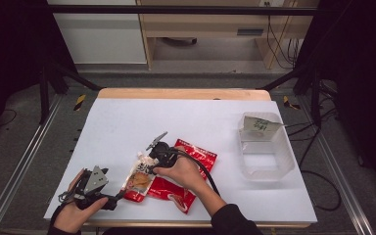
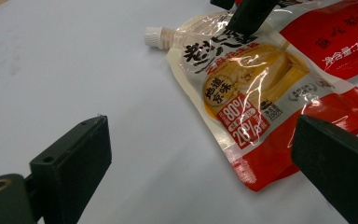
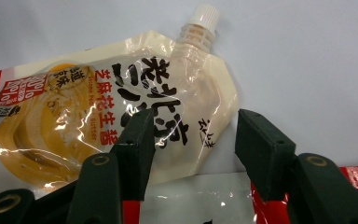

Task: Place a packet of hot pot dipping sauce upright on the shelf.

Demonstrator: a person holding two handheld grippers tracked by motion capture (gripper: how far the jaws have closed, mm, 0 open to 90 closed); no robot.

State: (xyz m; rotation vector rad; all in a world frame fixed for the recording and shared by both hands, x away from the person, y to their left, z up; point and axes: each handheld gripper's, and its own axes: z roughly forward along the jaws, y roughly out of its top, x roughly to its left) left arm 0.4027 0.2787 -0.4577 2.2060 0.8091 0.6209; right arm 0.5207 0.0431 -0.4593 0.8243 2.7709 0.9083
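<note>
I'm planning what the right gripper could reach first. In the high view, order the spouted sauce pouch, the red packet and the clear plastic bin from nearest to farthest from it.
1. Spouted sauce pouch, right at the right gripper.
2. Red packet, under the hand.
3. Clear plastic bin, far right of the table.

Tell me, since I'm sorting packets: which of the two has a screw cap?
The cream-and-yellow spouted pouch at the right claw; the flat red packet beneath has no cap.

Glossy cream-and-red plastic spouted sauce pouch (image 2: 242,93): red panel w/ white "80%" over "20%"; small "100%" mark beside it. The right gripper view adds red Chinese chars. "芝麻花生酱" and tiny Latin "Butter"; the big black brush chars. are not surely legible. Flat red foil packet (image 2: 335,42): white "净含量:100克". Paper label on clear plastic rectangular tub (image 1: 265,147): scribble, unreadable.
</note>
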